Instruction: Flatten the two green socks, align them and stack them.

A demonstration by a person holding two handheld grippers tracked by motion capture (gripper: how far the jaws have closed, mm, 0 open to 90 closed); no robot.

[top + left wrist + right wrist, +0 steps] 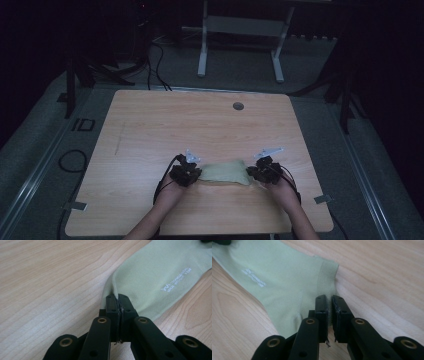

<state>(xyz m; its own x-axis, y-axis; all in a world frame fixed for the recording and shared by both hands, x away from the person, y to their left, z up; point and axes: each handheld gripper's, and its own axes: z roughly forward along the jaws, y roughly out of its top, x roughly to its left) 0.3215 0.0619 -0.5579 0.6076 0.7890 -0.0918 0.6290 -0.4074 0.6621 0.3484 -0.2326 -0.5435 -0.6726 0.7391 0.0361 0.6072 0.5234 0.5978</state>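
Holding a pale green sock (224, 172) stretched flat on the wooden bench (150, 130), near its front edge. The left gripper (117, 298) is clenched on one end. The right gripper (330, 300) stands at the mesh-banded end (328, 271), its jaws slightly parted with fabric between them. Laying out appears done; releasing, or folding, remains.

A light wooden table (150, 130) has a small round grommet (238, 106) near its far edge; beyond the table stands a white frame (240, 35), and black cables (157, 65) trail left of that frame
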